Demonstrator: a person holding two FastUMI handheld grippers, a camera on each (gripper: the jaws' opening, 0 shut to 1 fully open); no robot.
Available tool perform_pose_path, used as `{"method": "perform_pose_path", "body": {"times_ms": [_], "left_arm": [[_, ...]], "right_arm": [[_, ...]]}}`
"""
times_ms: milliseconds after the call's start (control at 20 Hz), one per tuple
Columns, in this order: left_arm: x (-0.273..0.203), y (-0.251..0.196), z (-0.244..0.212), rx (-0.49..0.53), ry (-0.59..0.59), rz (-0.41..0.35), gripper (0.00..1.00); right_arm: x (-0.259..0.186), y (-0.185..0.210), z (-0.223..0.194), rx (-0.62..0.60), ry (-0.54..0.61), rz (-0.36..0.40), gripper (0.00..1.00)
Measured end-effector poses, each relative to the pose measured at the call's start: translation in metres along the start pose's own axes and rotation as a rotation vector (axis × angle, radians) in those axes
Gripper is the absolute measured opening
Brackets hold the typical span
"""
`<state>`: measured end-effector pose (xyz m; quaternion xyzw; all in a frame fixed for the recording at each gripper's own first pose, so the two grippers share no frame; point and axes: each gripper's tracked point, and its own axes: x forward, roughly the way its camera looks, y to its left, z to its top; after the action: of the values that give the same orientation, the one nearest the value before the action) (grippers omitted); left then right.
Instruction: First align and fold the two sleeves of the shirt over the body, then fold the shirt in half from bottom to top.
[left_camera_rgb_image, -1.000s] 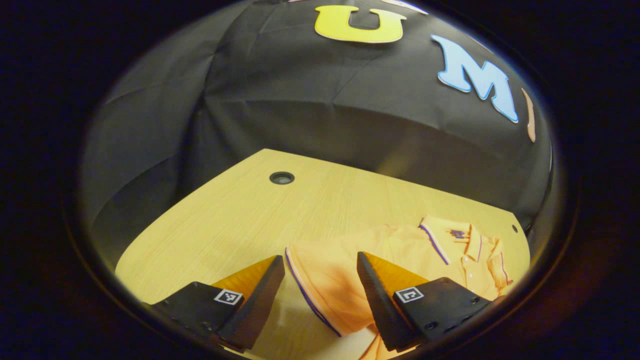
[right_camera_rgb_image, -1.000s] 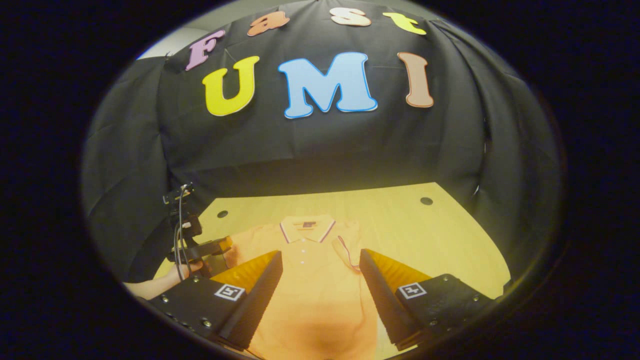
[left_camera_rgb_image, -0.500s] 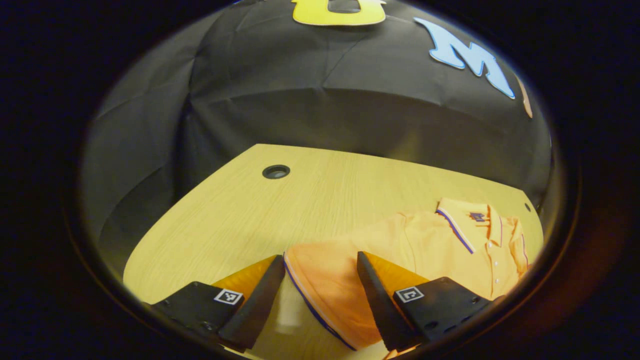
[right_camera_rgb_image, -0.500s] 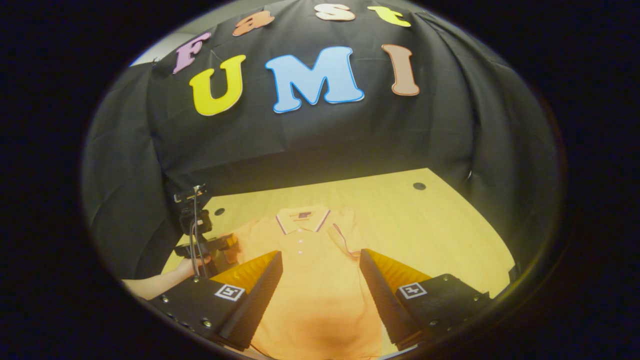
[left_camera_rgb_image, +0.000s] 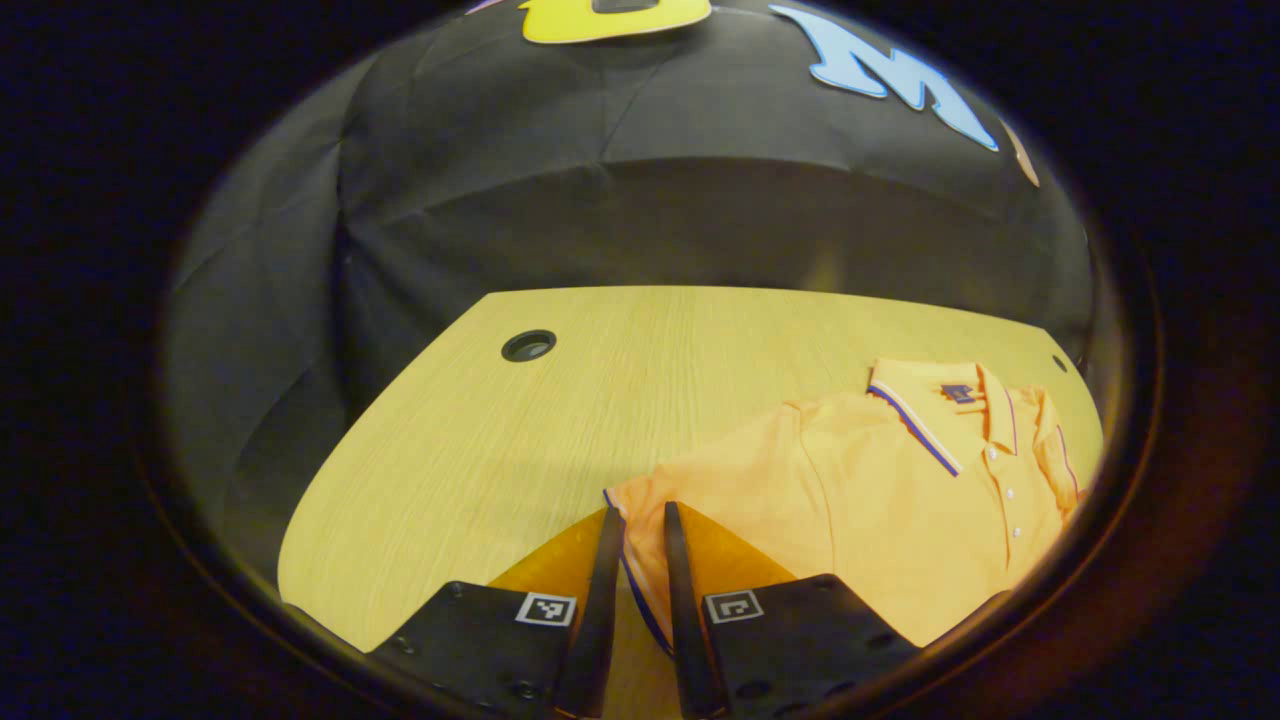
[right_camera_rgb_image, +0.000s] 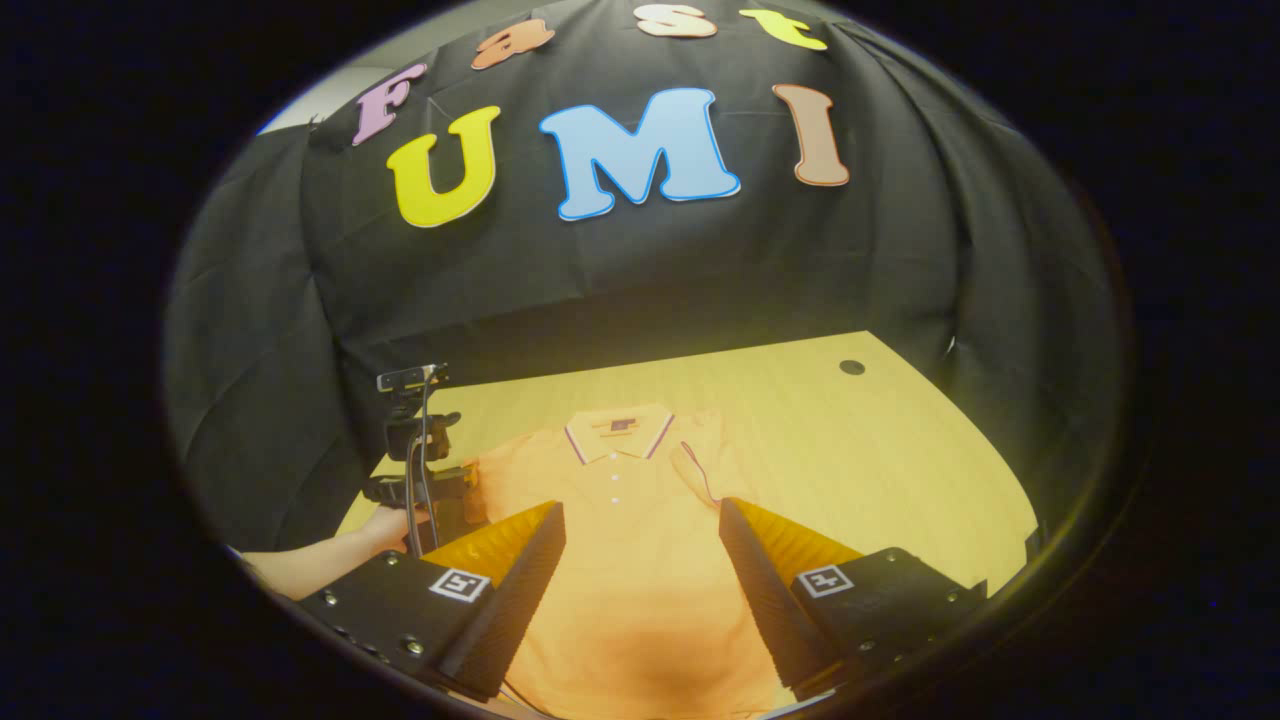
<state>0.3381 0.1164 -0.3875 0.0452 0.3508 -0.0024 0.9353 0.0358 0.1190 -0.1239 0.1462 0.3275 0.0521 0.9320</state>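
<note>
An orange polo shirt with a striped collar lies flat on the wooden table. In the left gripper view, my left gripper is shut on the trimmed cuff of the shirt's sleeve, low over the table. In the right gripper view, my right gripper stands open above the shirt body, with nothing between its fingers. The other sleeve lies folded inward beside the collar. The left gripper and the hand holding it appear at the shirt's left edge.
Round cable holes sit in the table at the far left and far right. Bare wood stretches to the right of the shirt. The black cloth wall closes off the back and sides of the table.
My left gripper has closed from wide open onto the sleeve cuff and moved a little lower. The right gripper has stayed open, hovering over the shirt body.
</note>
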Motion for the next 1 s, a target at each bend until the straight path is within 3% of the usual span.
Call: {"method": "perform_pose_path", "body": {"times_ms": [100, 350, 550, 800, 1000], "left_arm": [[-0.001, -0.002, 0.0, 0.043, 0.014, 0.015, 0.14], [-0.028, -0.03, 0.035, 0.025, -0.071, -0.029, 0.13], [-0.05, -0.076, 0.057, 0.108, -0.133, -0.11, 0.13], [-0.045, -0.122, 0.039, 0.225, -0.118, -0.187, 0.13], [-0.035, -0.134, 0.028, 0.241, -0.098, -0.203, 0.13]], "right_arm": [[0.001, -0.001, 0.004, 0.005, -0.006, 0.009, 0.96], [-0.001, -0.01, 0.001, -0.015, -0.012, 0.003, 0.95], [0.0, -0.017, -0.01, 0.028, 0.001, -0.017, 0.96], [-0.003, -0.023, -0.018, 0.04, 0.019, -0.073, 0.96], [-0.006, -0.025, -0.028, 0.053, 0.028, -0.094, 0.96]]}}
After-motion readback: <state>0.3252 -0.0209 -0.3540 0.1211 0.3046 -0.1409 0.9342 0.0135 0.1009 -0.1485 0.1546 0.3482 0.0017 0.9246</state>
